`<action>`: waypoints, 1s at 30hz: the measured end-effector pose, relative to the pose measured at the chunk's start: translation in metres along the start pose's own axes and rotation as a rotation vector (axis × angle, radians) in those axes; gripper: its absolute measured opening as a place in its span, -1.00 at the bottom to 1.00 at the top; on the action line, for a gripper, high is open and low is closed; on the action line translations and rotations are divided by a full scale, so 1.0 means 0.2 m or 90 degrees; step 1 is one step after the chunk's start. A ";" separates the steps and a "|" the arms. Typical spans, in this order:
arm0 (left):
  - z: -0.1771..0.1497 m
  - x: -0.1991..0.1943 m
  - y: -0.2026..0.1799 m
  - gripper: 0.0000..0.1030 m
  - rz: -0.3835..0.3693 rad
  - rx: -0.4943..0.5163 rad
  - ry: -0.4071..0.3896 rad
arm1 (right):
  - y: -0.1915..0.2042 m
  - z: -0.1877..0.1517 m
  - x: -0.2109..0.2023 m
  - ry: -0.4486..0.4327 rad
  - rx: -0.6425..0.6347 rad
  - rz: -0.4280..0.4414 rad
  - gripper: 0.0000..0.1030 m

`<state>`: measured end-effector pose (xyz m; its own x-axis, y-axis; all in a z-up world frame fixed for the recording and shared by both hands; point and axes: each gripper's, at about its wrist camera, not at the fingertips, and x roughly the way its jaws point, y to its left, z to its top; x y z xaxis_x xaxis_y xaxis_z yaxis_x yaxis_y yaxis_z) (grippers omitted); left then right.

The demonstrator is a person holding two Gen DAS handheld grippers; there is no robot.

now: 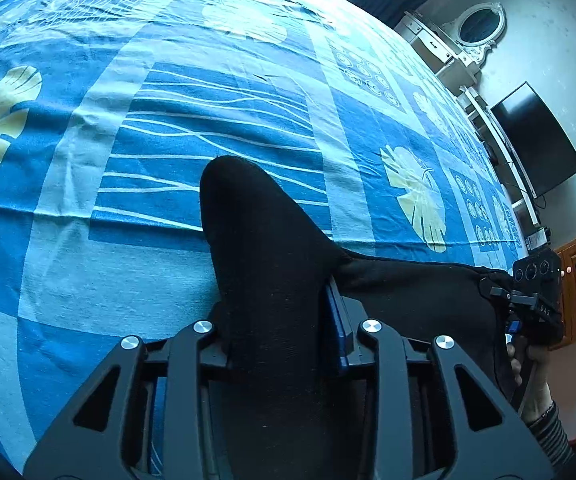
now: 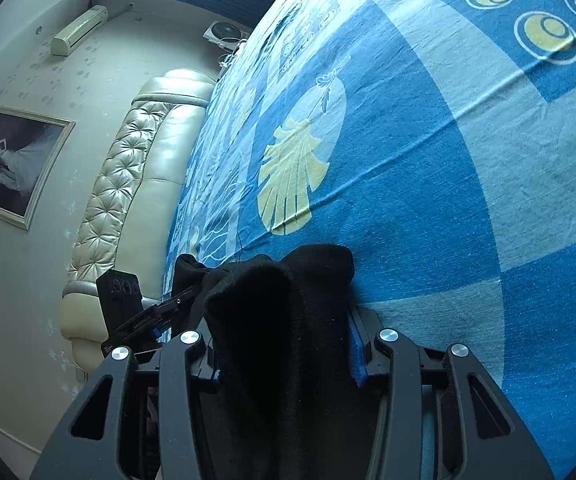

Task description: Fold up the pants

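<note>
The left claw [image 1: 276, 344] is pinching a thick bunch of the black pants [image 1: 264, 248], the cloth filling the gap between its fingers and rising in a rounded hump ahead of it. From there the pants stretch sideways to the right claw [image 2: 284, 360], which is likewise clamped on a bunched fold of the same dark cloth. Each claw shows at the edge of the other's view, so the two sit near each other at either end of one edge of the garment, probably to carry it taut and level for a fold. The pants appear held just above the bed [image 1: 168, 120], which is covered in a blue sheet patterned with pale yellow shells and leaves. Beyond the bed stand a cream tufted headboard [image 2: 128, 184], a framed photo [image 2: 12, 164], a white dresser with oval mirror [image 1: 480, 26] and a dark TV [image 1: 536, 140].
</note>
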<state>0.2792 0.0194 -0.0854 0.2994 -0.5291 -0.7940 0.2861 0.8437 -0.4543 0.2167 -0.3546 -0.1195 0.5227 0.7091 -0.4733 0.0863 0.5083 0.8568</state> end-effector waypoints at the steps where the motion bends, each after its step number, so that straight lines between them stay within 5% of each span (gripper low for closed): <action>1: 0.00 0.00 0.00 -0.35 -0.001 0.000 -0.001 | 0.00 0.00 0.00 -0.001 -0.001 -0.001 -0.15; 14: -0.02 -0.01 0.00 -0.25 -0.006 0.007 -0.005 | 0.01 0.00 0.02 -0.004 0.009 -0.002 -0.11; 17: -0.02 -0.02 0.01 -0.12 -0.011 -0.001 -0.004 | 0.02 0.00 0.01 -0.008 0.022 0.010 0.06; 23: -0.07 -0.12 0.01 0.60 -0.008 -0.026 -0.015 | 0.05 -0.03 -0.05 -0.013 0.038 0.017 0.42; 30: -0.31 -0.32 0.07 0.63 -0.102 -0.078 -0.029 | 0.02 -0.18 -0.25 -0.015 0.053 0.007 0.53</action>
<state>0.2072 0.0713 -0.0670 0.3002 -0.6591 -0.6895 0.2216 0.7513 -0.6217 0.1610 -0.3704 -0.1007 0.5431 0.7025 -0.4599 0.1507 0.4573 0.8765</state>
